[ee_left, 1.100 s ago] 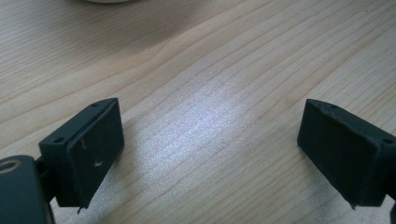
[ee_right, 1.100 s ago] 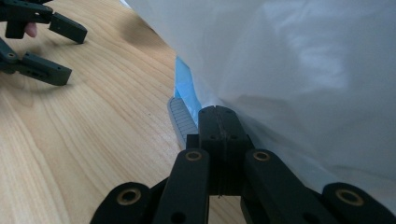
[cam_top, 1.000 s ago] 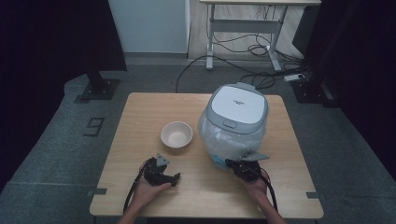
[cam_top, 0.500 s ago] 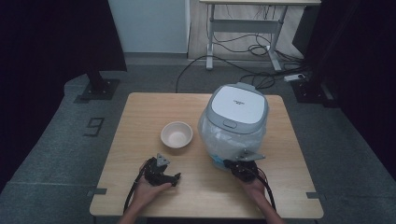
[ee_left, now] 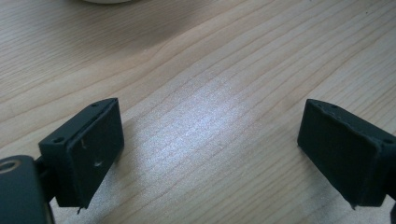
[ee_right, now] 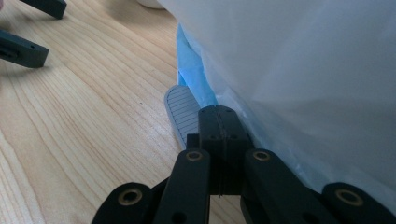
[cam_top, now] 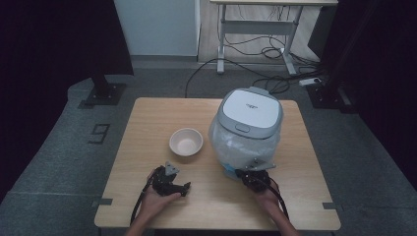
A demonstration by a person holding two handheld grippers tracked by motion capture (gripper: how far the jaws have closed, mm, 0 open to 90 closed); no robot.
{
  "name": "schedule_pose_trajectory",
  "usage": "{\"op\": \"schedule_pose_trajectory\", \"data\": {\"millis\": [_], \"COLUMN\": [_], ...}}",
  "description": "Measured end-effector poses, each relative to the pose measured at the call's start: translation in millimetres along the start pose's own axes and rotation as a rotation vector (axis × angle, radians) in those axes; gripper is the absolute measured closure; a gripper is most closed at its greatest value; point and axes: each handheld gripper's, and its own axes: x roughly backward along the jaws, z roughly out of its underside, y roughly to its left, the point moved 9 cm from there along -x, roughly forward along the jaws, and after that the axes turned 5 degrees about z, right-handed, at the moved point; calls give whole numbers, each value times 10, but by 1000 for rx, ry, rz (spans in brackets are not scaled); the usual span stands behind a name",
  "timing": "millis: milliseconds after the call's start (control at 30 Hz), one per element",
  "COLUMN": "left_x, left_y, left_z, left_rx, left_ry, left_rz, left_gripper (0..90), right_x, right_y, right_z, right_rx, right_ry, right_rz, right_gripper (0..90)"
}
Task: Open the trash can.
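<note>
The rice cooker [cam_top: 251, 118], wrapped in a clear plastic bag [cam_top: 243, 145], stands right of centre in the high view; the right claw [cam_top: 241, 173] sits at its near foot, and in the right gripper view its jaws are pressed together just beside the bag's lower hem [ee_right: 280, 140], with a grey ribbed tab [ee_right: 180, 114] poking out beneath; whether any film is caught between them I cannot tell. If the bag is to come off, a firm pinch on loose film and a slow upward pull would seem wise, lest the cooker tip. The left claw [cam_top: 187, 187] rests low and left of centre, jaws wide apart over bare desk [ee_left: 201, 112]. The bowl [cam_top: 186, 142] stands near, mid-frame; the desk's front edge [cam_top: 216, 227] lies close behind both hands; open room lies upper left.
</note>
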Motion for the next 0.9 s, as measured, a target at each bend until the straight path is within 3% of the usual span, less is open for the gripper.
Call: {"op": "schedule_pose_trajectory", "data": {"millis": [267,600,900], "left_x": [0,2,39], "left_y": [0,-5,-46], "left_z": [0,1,-21], "left_rx": [0,1,10], "left_ry": [0,-1,9], "left_rz": [-1,-2,19], "left_gripper": [68,70,149], "right_x": [-46,-54,-55], "right_y": [10,-10,-14], "right_z": [57,70,69], "right_rx": [7,-17,-18], "right_ry": [39,41,39], "right_rz": [2,-13,-20], "right_gripper": [895,895,895]}}
